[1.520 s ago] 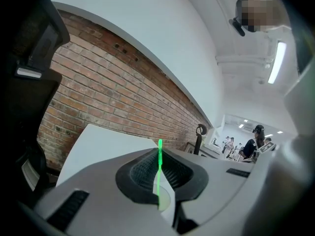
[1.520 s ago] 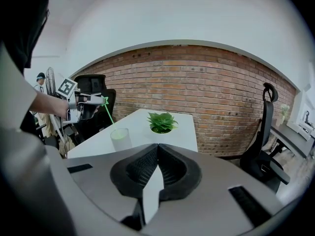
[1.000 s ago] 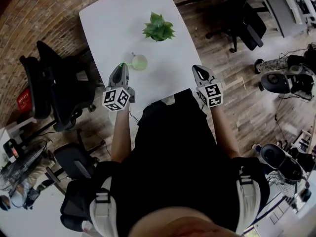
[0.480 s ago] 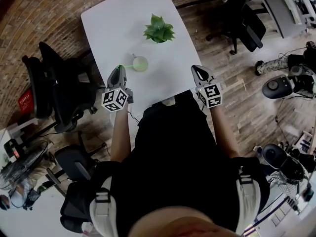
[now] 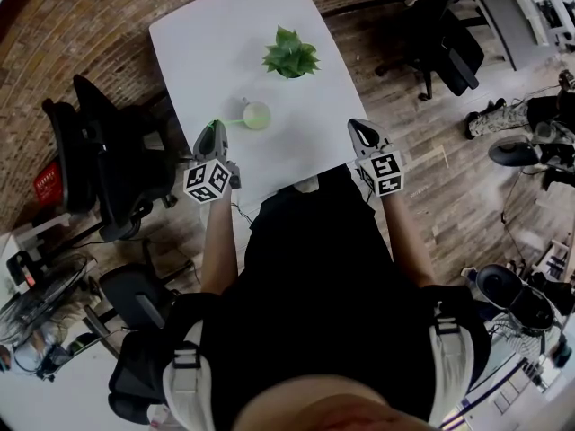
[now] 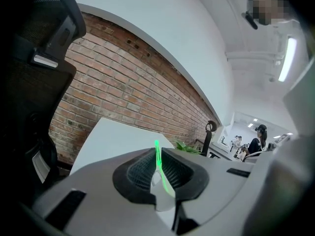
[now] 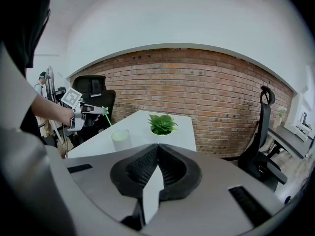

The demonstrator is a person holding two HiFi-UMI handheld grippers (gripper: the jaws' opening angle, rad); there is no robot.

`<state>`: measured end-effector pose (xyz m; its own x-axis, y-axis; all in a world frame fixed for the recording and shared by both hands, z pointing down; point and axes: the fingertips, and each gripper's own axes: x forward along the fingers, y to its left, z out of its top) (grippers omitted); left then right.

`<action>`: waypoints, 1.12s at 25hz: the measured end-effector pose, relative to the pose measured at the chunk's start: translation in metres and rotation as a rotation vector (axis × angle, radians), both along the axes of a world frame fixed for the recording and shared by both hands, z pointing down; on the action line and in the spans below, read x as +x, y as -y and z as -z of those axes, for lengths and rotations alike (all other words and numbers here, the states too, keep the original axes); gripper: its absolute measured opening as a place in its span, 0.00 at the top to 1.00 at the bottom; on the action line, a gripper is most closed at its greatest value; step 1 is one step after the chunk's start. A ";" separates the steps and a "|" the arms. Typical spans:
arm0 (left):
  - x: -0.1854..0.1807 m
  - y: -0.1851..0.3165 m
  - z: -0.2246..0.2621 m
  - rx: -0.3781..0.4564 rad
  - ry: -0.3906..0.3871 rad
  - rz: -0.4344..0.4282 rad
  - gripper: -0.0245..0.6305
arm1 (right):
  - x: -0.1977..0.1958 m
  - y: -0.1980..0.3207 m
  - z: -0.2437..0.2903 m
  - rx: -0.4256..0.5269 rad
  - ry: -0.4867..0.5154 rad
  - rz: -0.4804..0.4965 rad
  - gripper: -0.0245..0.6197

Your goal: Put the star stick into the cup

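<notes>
left gripper [image 5: 214, 127] pinches the thin star stick [image 6: 157, 154] near its plain end, it seems light and bendy; right gripper [image 7: 157, 150] is closed on nothing.

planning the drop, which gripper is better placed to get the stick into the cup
Left. The left gripper is shut on the stick and sits nearer the cup; the right gripper is shut and empty.

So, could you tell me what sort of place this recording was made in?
Most likely an office: black swivel chairs stand beside a white table, and a brick wall runs behind it.
</notes>
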<state>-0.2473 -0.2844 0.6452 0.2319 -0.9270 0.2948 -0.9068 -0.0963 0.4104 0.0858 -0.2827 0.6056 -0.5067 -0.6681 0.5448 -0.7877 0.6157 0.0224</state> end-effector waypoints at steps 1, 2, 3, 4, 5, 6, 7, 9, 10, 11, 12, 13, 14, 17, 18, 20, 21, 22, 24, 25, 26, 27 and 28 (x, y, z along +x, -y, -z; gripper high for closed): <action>-0.001 -0.001 -0.001 -0.002 0.001 0.000 0.91 | -0.001 0.000 0.001 0.000 0.002 0.000 0.96; -0.002 -0.001 -0.002 -0.005 0.003 0.000 0.91 | -0.001 0.000 0.000 0.001 0.002 0.000 0.96; -0.003 -0.002 -0.003 -0.008 0.004 0.000 0.91 | -0.001 0.001 -0.001 0.005 0.001 0.001 0.96; -0.003 -0.003 -0.003 -0.010 0.005 0.001 0.90 | -0.001 0.001 -0.002 0.007 0.001 0.002 0.96; -0.004 -0.004 -0.004 -0.011 0.006 0.002 0.90 | -0.001 0.001 -0.002 0.009 0.001 0.003 0.96; -0.005 -0.005 -0.004 -0.012 0.008 0.004 0.90 | -0.002 0.000 -0.003 0.009 -0.001 0.005 0.96; -0.006 -0.005 -0.004 -0.013 0.011 0.005 0.89 | -0.002 0.000 -0.004 0.010 -0.004 0.006 0.96; -0.009 -0.007 -0.003 -0.013 0.015 0.006 0.84 | -0.004 -0.001 -0.005 0.009 -0.006 0.011 0.96; -0.011 -0.009 -0.001 -0.010 0.014 0.007 0.80 | -0.005 -0.002 -0.005 0.010 -0.006 0.015 0.96; -0.012 -0.010 0.001 -0.006 0.012 0.007 0.77 | -0.006 -0.002 -0.005 0.012 -0.004 0.019 0.96; -0.014 -0.012 0.003 -0.002 0.010 0.007 0.75 | -0.008 -0.001 -0.004 0.014 -0.001 0.023 0.96; -0.015 -0.014 0.006 0.003 0.010 0.005 0.73 | -0.010 -0.001 -0.003 0.016 0.002 0.026 0.96; -0.016 -0.016 0.009 0.007 0.012 0.001 0.71 | -0.012 -0.001 -0.002 0.016 0.007 0.029 0.96; -0.019 -0.022 0.014 0.014 0.024 -0.012 0.68 | -0.019 0.000 0.001 0.018 0.019 0.038 0.96; -0.019 -0.024 0.014 0.014 0.024 -0.012 0.67 | -0.021 0.000 0.002 0.021 0.021 0.043 0.96; -0.022 -0.030 0.015 0.013 0.025 -0.007 0.65 | -0.027 0.000 0.004 0.026 0.029 0.055 0.96; -0.024 -0.033 0.017 0.015 0.028 -0.002 0.65 | -0.029 0.000 0.004 0.029 0.032 0.061 0.96; -0.026 -0.036 0.020 0.021 0.034 0.005 0.65 | -0.032 -0.001 0.005 0.032 0.035 0.068 0.96; -0.031 -0.042 0.028 0.043 0.050 0.024 0.66 | -0.037 -0.002 0.006 0.033 0.044 0.080 0.96; -0.033 -0.045 0.033 0.057 0.059 0.034 0.68 | -0.039 -0.003 0.006 0.034 0.045 0.085 0.96; -0.036 -0.048 0.039 0.072 0.068 0.043 0.70 | -0.041 -0.003 0.004 0.036 0.045 0.091 0.96; -0.038 -0.051 0.045 0.087 0.075 0.052 0.76 | -0.043 -0.004 0.003 0.037 0.047 0.097 0.96; -0.040 -0.054 0.050 0.101 0.080 0.060 0.81 | -0.046 -0.004 0.004 0.035 0.052 0.103 0.96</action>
<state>-0.2875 -0.2305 0.5947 0.1548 -0.9644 0.2145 -0.9416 -0.0784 0.3273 0.0397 -0.2783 0.6020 -0.6009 -0.6290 0.4933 -0.7207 0.6932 0.0059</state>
